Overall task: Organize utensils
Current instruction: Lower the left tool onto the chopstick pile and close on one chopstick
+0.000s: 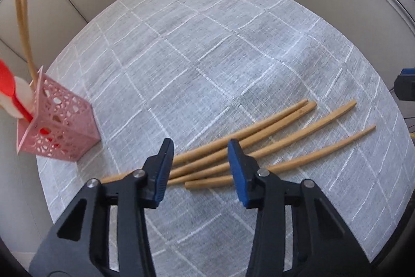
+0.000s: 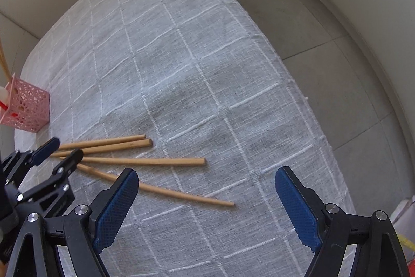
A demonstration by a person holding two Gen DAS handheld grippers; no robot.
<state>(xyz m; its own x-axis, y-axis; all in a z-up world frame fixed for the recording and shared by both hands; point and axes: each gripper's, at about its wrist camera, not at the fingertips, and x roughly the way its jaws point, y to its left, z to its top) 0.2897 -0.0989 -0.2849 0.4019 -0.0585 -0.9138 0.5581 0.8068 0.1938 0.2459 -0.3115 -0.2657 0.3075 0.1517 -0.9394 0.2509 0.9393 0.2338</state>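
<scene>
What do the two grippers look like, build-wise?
Both match. The left gripper and right gripper each have black angular linkage arms with cut-out windows and silver round pivot pins, ending in jaws faced with blue textured pads. No cables, labels or sleeves visible.

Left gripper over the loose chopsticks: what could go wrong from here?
1. The left gripper is open across several chopsticks lying close together and crossing, so closing may catch more than one or scatter them.
2. The pink holder already holds chopsticks and a red utensil, so inserting more could tip it or jam.
</scene>
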